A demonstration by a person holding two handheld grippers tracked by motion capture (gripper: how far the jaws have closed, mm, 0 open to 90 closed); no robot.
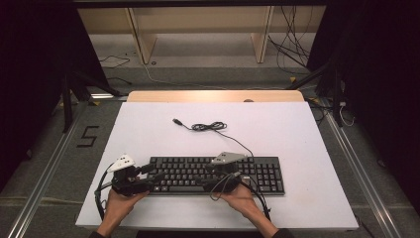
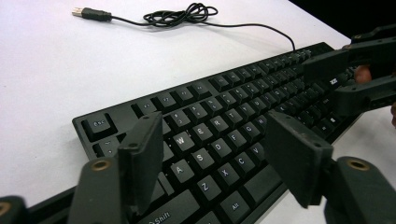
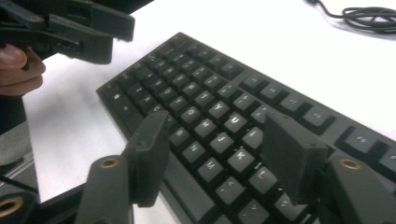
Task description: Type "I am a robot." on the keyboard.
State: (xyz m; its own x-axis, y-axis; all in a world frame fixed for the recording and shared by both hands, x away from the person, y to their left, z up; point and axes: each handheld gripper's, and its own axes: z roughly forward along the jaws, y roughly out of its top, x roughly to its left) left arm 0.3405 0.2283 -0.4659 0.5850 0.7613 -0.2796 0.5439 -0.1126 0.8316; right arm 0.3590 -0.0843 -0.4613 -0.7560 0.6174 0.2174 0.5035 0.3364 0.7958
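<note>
keyboard (image 1: 218, 174) lies flat on the white table (image 1: 148, 134), near the edge closest to the person, its long side running across the high view. it is black, with its number pad at the right end. its thin black cable (image 1: 213, 127) leaves the back edge, runs away over the table, gathers in a loose knot of loops near the middle of the board and ends in a usb plug (image 1: 176, 121) lying free on the white surface.

the left gripper (image 1: 148, 173) is held in the person's left hand (image 1: 119, 201) at the keyboard's left end, with its jaws reaching in over the leftmost keys. in the left gripper view its two black jaws stand spread apart above the letter keys (image 2: 205, 140), with nothing caught between them and no pad pressing on a key that i can see; the esc key (image 2: 99, 124) sits off to their left.

the right gripper (image 1: 224, 174) is held in the right hand (image 1: 242, 198) at the front edge of the keyboard, a little right of its middle, and hangs over the keys there. in the right gripper view its jaws are also spread wide, above the rows of letter keys, gripping nothing. the left gripper's jaws show farther off at the upper left of that view, over the far end of the board
</note>
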